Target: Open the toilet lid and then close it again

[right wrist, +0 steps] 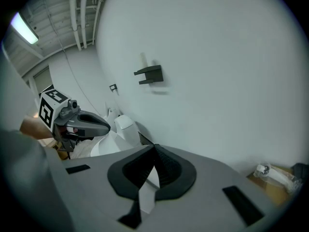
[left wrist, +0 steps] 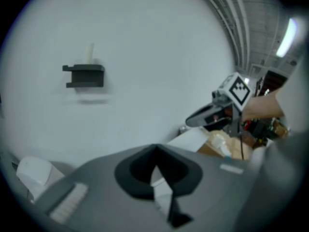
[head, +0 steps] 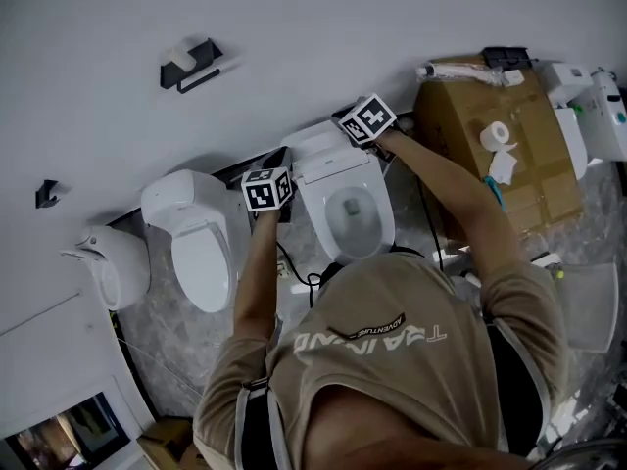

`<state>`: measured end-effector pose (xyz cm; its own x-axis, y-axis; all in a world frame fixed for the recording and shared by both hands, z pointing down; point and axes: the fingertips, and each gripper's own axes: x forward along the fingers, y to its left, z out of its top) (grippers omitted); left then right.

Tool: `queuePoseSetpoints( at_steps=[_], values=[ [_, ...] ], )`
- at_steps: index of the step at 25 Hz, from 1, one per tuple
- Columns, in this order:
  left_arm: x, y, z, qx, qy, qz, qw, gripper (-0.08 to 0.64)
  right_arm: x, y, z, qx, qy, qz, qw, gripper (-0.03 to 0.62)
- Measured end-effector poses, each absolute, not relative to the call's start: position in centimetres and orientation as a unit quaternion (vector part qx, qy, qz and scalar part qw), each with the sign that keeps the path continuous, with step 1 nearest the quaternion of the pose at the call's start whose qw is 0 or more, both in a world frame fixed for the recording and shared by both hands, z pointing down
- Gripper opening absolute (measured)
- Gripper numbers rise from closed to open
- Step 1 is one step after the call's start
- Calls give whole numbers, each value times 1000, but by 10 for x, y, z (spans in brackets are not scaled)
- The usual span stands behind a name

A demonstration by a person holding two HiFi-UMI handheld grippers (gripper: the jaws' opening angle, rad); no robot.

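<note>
Two grippers, left gripper (left wrist: 155, 174) and right gripper (right wrist: 150, 178), jaws clenched on upright toilet lid (head: 328, 155) edges, wall (head: 294, 27) just behind.

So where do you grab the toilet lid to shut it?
Probably its thin top edge, coming in at the two upper corners. The lid stands upright against the wall, so that free edge should pull down easiest. The left gripper and right gripper pinch it there.
</note>
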<state>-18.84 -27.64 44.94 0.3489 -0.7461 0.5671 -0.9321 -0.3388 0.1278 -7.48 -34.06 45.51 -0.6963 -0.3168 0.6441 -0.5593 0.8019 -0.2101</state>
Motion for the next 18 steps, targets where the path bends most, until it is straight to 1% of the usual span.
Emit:
queuePoseSetpoints(
  at_steps=[3,8,15,18],
  values=[
    [-182,-249,455,786,-537,217,217,6,-69,-312,461,239,-903,202,294,12],
    [-174,-207,467,781,-542,205,233,5,-55,-268,471,235,-906,226,271,12],
    [-163,-151,489,773,-551,206,237,5,-41,-211,495,220,-906,233,275,12],
    [-157,-130,501,776,-542,198,255,5,-35,-188,510,218,-902,245,282,12]
  ],
)
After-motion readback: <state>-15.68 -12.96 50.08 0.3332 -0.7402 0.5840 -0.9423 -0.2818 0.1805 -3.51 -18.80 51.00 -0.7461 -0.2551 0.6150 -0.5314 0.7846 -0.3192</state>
